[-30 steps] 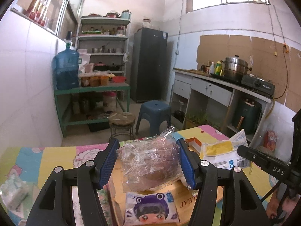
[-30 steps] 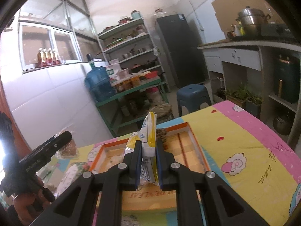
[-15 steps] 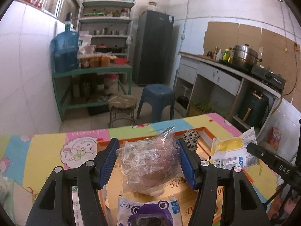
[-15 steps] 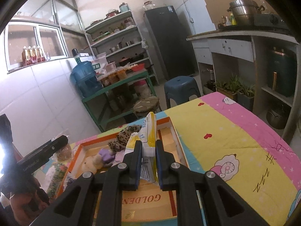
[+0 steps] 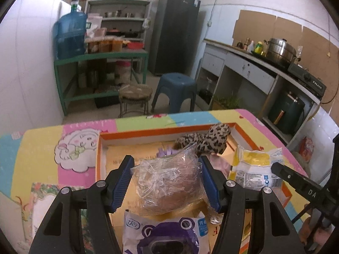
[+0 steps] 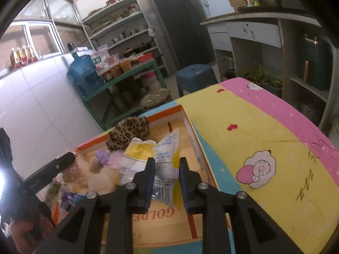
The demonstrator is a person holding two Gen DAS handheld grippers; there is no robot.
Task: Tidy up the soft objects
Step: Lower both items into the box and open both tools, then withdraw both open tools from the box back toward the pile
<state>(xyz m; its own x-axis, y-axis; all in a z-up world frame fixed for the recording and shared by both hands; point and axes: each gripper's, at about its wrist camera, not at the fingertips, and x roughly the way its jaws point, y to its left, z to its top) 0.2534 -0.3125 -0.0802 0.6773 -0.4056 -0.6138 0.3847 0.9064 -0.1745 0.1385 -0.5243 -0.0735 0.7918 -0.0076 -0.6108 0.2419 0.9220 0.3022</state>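
Both hand-held grippers are over the orange-rimmed box (image 5: 99,148) on the desk (image 6: 264,131). Left hand-held gripper (image 5: 167,185) grasps a clear bag (image 5: 169,184) with something brown inside, pads pressed on both its sides, above the box's middle. Right hand-held gripper (image 6: 165,182) has its jaws opening; the yellow-white packet (image 6: 148,158) sits between them, slack, over the box's right edge, apparently no longer pinched. Already in the box: a leopard-print item (image 5: 203,141) at the far right corner, a purple item (image 5: 164,152) beside it, a cartoon pack (image 5: 165,232) at the near edge. To do this well, the right should likely open fully and back off without snagging the packet; the left should lower the bag into bare floor before letting go. Against a second ago, the right jaws were clenched on the packet; both views now tilt lower into the box, showing its contents.
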